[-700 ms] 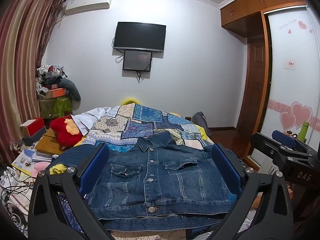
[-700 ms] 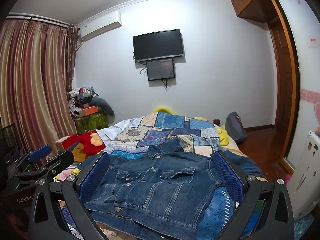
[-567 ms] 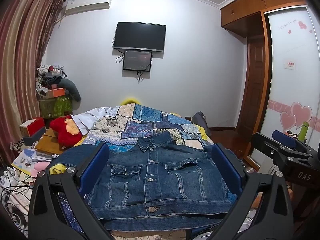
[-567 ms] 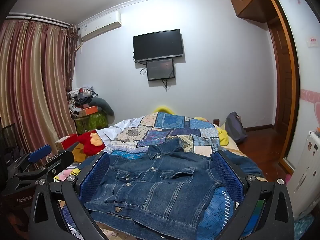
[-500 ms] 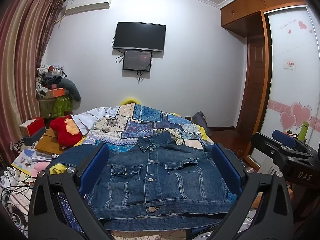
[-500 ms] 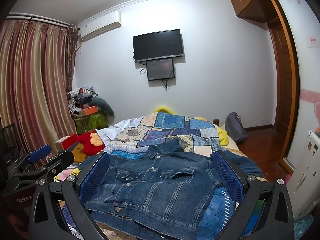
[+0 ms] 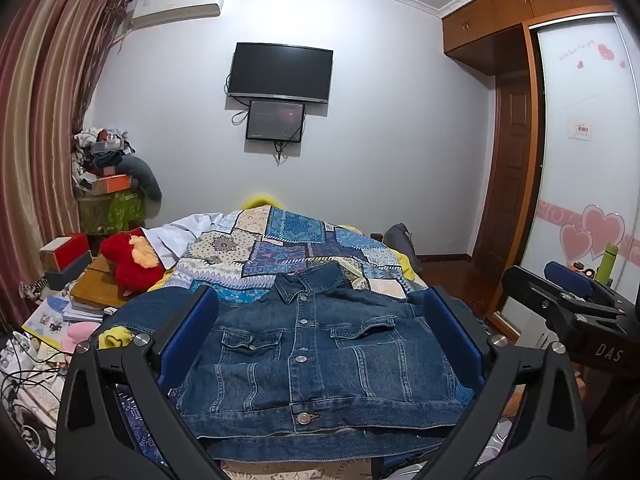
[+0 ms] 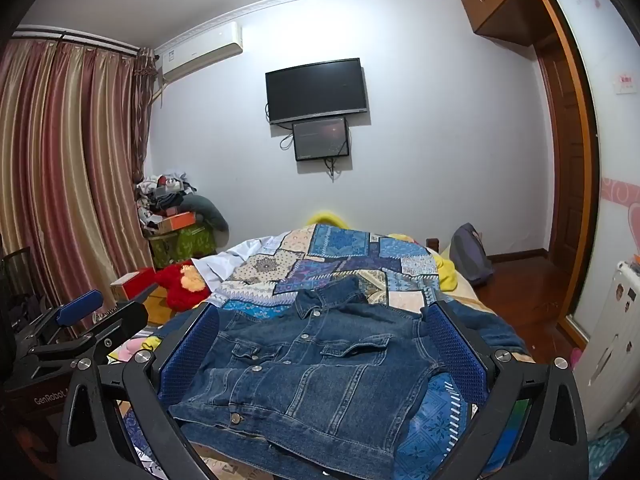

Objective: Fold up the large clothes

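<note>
Could go wrong in a few ways. Thick, stiff cloth on the denim jacket might spring back when bent over. Might slip out if only a thin bit of hem gets pinched. Might drag the patchwork quilt along too, if the pinch goes too deep and grabs both. Sleeves out at the sides could flop loose and spoil the fold.

Lying flat on the bed, front side up, buttons done, collar pointing to the far wall. Spread over the quilt, with the bottom hem at the near edge.

Left gripper spread wide apart, holding nothing. Blue fingers up above the jacket, one to each side of it, not seen touching it. Right gripper just the same in its own view: wide apart, empty, with the jacket showing down between the pads. Hard to tell how high above the cloth. No fold started, going by how flat it lies.
</note>
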